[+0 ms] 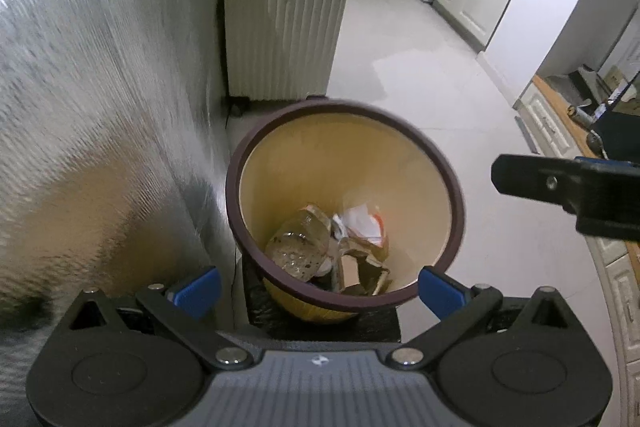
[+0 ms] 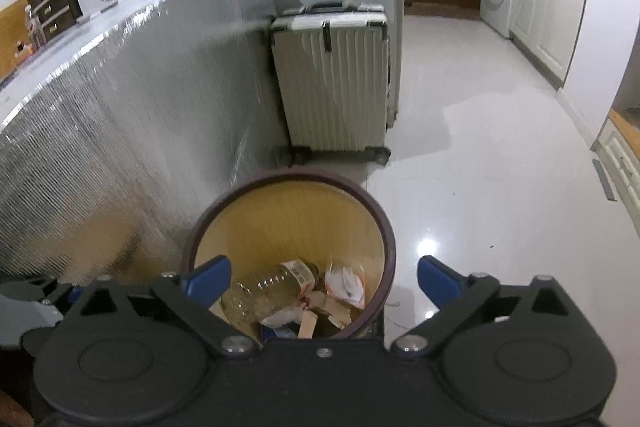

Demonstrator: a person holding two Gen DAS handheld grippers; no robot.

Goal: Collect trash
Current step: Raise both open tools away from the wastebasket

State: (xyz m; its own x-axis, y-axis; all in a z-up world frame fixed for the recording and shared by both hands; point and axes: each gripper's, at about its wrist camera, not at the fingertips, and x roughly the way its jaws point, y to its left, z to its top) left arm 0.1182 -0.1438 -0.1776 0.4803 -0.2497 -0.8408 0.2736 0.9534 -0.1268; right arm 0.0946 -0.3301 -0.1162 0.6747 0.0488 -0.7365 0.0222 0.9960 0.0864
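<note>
Down in the yellow bin (image 2: 372,223), a clear plastic bottle (image 2: 272,291) lies among crumpled wrappers (image 2: 346,283). Right gripper (image 2: 324,277) above it, jaws spread wide, nothing between; left gripper (image 1: 318,287) likewise wide and empty. Cream suitcase (image 2: 334,83) behind.

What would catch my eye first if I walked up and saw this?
The round yellow bin with its dark rim, straight below both open grippers, holding a clear plastic bottle and crumpled wrappers. Behind it a ribbed white suitcase stands upright beside a shiny silver sheet on the left.
</note>
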